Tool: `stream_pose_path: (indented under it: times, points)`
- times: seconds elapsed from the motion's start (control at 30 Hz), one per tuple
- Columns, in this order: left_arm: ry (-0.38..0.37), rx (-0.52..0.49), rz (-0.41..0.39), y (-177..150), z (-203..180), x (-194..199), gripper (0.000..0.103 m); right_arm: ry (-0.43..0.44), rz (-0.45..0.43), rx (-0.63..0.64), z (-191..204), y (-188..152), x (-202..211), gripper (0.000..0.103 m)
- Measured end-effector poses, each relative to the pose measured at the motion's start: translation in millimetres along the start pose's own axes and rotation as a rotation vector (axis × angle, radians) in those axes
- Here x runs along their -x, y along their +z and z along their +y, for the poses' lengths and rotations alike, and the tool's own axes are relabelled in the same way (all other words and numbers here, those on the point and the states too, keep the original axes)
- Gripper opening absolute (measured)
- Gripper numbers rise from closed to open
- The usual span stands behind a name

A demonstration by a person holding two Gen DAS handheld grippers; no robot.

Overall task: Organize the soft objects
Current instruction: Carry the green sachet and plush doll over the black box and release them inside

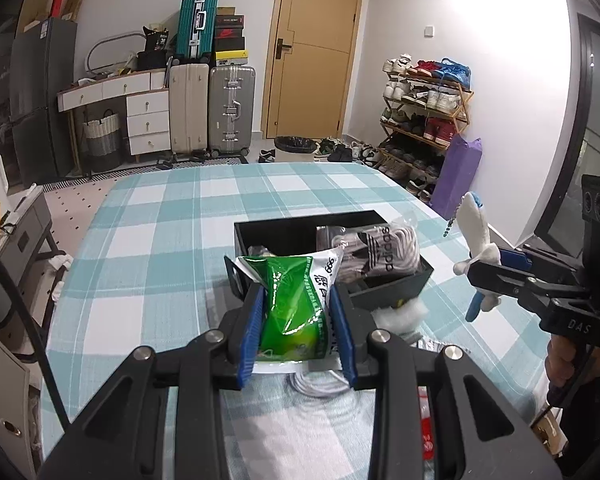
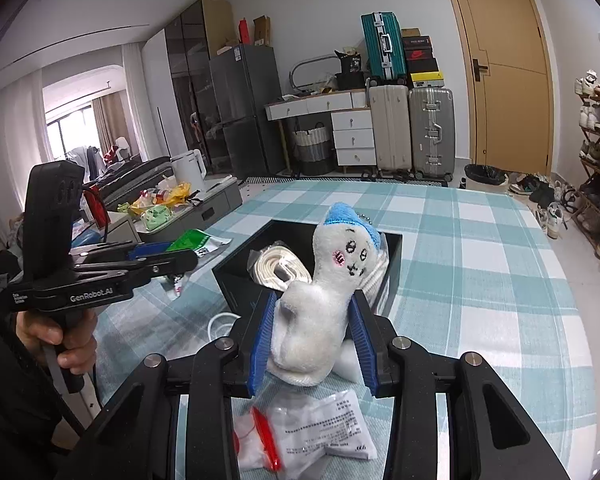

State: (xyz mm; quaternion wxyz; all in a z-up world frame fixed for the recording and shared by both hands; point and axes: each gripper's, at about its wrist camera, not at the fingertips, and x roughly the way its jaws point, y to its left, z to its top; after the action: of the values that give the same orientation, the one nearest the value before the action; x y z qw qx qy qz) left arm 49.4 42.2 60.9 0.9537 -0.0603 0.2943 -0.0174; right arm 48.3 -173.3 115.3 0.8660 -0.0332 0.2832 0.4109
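Observation:
My left gripper (image 1: 298,308) is shut on a green and white packet (image 1: 296,304), held above the checked tablecloth just in front of the black box (image 1: 300,222). My right gripper (image 2: 314,320) is shut on a white plush toy with a blue cap (image 2: 320,304), held upright before the same black box (image 2: 236,276). The box holds a bagged pair of white socks (image 1: 376,256) and a rolled cream strap (image 2: 278,268). In the left wrist view the plush toy (image 1: 478,236) and right gripper (image 1: 480,270) show at the right. In the right wrist view the left gripper (image 2: 180,252) holds the packet (image 2: 198,242).
On the checked tablecloth (image 1: 160,240) below the grippers lie a white cable coil (image 1: 320,386), a clear bag with red zip (image 2: 260,436) and a white printed sachet (image 2: 328,428). A hand (image 2: 70,340) grips the left handle. Suitcases, drawers and a shoe rack stand beyond the table.

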Motion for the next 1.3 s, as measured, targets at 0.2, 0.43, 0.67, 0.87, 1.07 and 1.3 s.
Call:
stream_pose_path:
  times: [0.2,0.43,0.67,0.87,1.07,1.3]
  points:
    - [0.015,-0.010,-0.009,10.7,-2.2,-8.9,0.032,0.008,-0.010,0.005,-0.7,11.2,-5.3,0.037]
    - [0.018,0.000,-0.008,21.7,-3.0,-22.1,0.032,0.017,-0.010,0.010,-2.2,22.9,-14.7,0.037]
    - [0.014,-0.005,0.004,29.5,-4.5,-37.2,0.032,0.016,-0.009,0.003,-5.9,31.7,-26.5,0.037]
    - [0.016,-0.004,0.004,33.3,-3.1,-47.2,0.032,0.016,-0.008,0.002,-7.6,35.6,-31.6,0.037]
    - [0.021,0.006,0.000,36.7,-1.1,-56.1,0.032,0.018,-0.001,0.003,-7.9,40.0,-38.1,0.037]
    - [0.028,0.005,-0.002,38.3,-2.1,-64.5,0.032,0.014,0.015,0.013,-11.1,45.6,-53.5,0.037]
